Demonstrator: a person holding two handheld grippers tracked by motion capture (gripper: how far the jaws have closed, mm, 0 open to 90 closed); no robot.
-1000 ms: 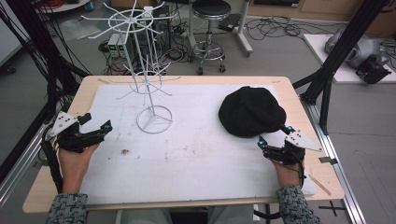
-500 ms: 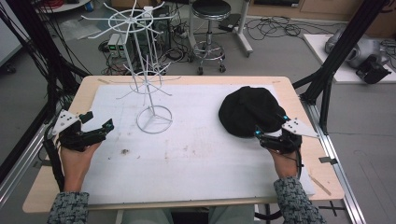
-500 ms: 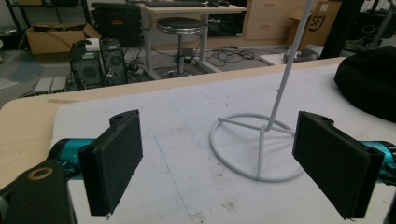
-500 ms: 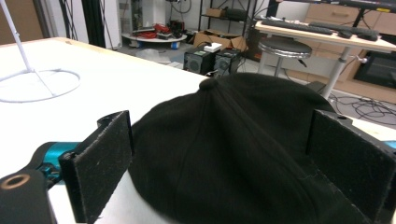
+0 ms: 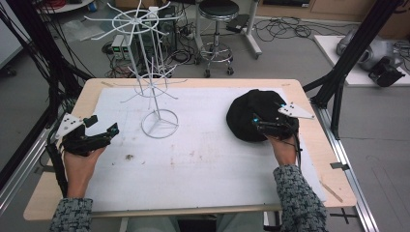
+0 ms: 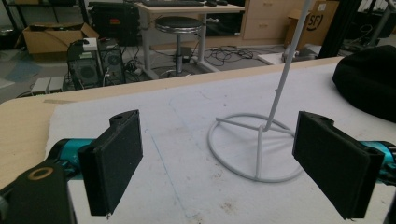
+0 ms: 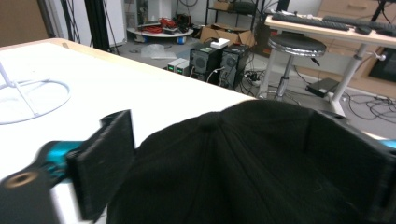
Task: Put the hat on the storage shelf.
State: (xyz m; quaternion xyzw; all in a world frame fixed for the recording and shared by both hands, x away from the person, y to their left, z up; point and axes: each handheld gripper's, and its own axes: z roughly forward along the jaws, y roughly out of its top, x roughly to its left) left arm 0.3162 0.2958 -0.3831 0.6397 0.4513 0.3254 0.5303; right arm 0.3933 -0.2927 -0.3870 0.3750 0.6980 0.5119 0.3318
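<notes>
A black cap (image 5: 246,106) lies on the right side of the white mat (image 5: 203,159). My right gripper (image 5: 267,114) hangs over its near edge, open. In the right gripper view the cap (image 7: 233,158) bulges up between the two pads (image 7: 105,163), which stand apart on either side of it. A white wire rack (image 5: 159,124) with thin arms stands left of centre on a ring base. My left gripper (image 5: 102,124) is open at the mat's left edge, pointing at that ring base (image 6: 254,149) with nothing between its pads (image 6: 114,163). The cap (image 6: 369,81) also shows at the far right of that view.
The wooden table edge (image 5: 193,82) borders the mat. A small dark speck (image 5: 129,156) lies on the mat near my left hand. Black frame posts (image 5: 338,77) rise at the table's right side. A stool (image 5: 216,9) and cables sit on the floor beyond.
My right gripper has moved forward and left from the mat's right edge onto the cap, which now sits between its jaws. The left gripper has barely shifted.
</notes>
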